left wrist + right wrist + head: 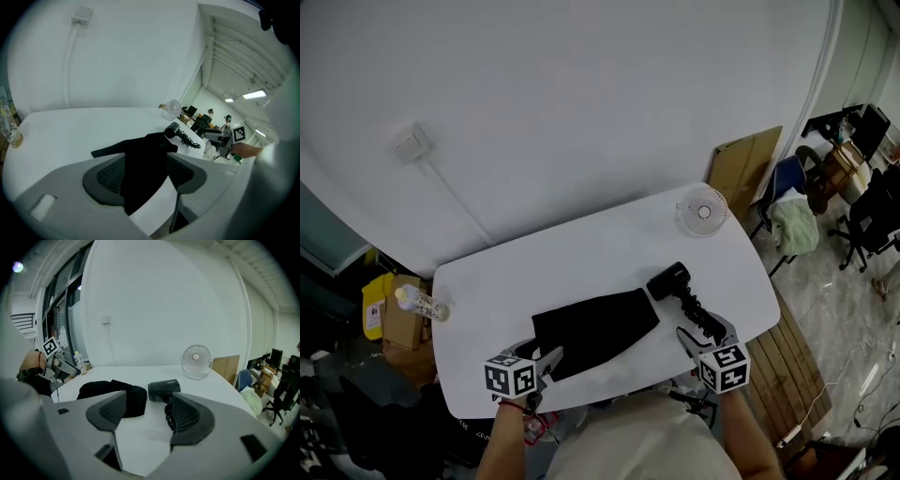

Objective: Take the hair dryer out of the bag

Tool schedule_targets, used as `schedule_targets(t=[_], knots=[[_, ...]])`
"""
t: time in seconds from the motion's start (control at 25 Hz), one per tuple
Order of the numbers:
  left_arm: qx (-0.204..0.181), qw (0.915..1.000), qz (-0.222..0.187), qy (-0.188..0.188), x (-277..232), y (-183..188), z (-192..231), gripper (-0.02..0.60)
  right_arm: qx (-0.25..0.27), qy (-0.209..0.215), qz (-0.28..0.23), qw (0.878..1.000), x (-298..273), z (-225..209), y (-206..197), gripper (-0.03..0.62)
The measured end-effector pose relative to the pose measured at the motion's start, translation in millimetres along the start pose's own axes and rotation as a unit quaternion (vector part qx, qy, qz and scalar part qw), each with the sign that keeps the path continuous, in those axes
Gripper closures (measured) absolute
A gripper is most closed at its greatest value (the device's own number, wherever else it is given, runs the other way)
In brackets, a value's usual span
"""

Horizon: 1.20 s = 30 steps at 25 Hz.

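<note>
Nearest the person, at the surface's (581, 248) front edge, the left gripper (551, 358) and the right gripper (689, 339) hover side by side, both angled downward. On the left one the fingers (110, 176) are spread wide. The near end of the black bag (595, 328) shows in the gap between them, but neither pad presses on it, so they grip nothing. On the right gripper (149, 401) the fingers (187, 416) are also spread wide and are empty, with bare white surface showing in the gap.

Just beyond the left fingers, the bag lies flat and limp, stretching away toward the right. Just past the right fingers, the coiled cord (701, 314) rests on the surface, partly hidden behind the right-hand finger in the right gripper view. It leads up to the hair dryer (670, 281), which lies on its side, fully out of the bag, just beside the bag's far right corner. Whether the two touch cannot be told.

Well beyond the right fingers, a small white fan (703, 211) stands upright near the far right corner. Away to the left of the left fingers, a clear bottle (420, 302) sits at the surface's left edge. A white wall (581, 94) rises behind the far edge.
</note>
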<state>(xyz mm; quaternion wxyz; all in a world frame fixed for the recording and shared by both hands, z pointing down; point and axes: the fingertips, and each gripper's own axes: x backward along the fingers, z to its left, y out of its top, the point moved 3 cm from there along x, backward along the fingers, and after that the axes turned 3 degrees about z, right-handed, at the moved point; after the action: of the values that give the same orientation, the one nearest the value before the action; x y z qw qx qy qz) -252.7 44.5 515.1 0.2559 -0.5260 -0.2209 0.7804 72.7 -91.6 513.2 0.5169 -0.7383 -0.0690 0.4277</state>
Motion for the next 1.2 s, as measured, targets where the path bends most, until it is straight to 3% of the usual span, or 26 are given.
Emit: schedule_targets(t=[0.32, 0.52, 0.68, 0.76, 0.84, 1.04, 1.2], knots=[[-0.029, 0.9974, -0.038, -0.054, -1.8, 19.8, -46.0, 0.324, -0.004, 0.024, -0.016, 1.0, 10.8, 21.8, 12.0, 0.293], [-0.05, 0.9892, -0.077, -0.114, -0.6, 31.5, -89.3, 0.324, 0.003, 0.054, -0.019, 0.998, 22.0, 47.0, 19.2, 0.302], [-0.067, 0.9797, -0.1, -0.16, 2.7, 34.1, -125.3, 0.327, 0.012, 0.071, -0.029, 0.997, 38.3, 66.7, 24.4, 0.397], [-0.08, 0.9756, -0.11, -0.173, 2.0, 34.1, -143.6, 0.334, 0.007, 0.073, -0.041, 0.997, 48.0, 73.1, 25.8, 0.5], [-0.095, 0.9717, -0.121, -0.179, 2.5, 34.8, -159.5, 0.374, 0.001, 0.08, -0.052, 0.995, 56.0, 81.3, 27.0, 0.567], [-0.133, 0.963, -0.141, -0.187, 10.8, 36.8, -182.0, 0.544, 0.01, 0.103, -0.064, 0.993, 64.5, 105.1, 35.3, 0.579], [-0.151, 0.9546, -0.167, -0.195, 23.5, 38.7, -191.4, 0.572, -0.001, 0.116, -0.085, 0.99, 73.7, 120.5, 50.5, 0.579]])
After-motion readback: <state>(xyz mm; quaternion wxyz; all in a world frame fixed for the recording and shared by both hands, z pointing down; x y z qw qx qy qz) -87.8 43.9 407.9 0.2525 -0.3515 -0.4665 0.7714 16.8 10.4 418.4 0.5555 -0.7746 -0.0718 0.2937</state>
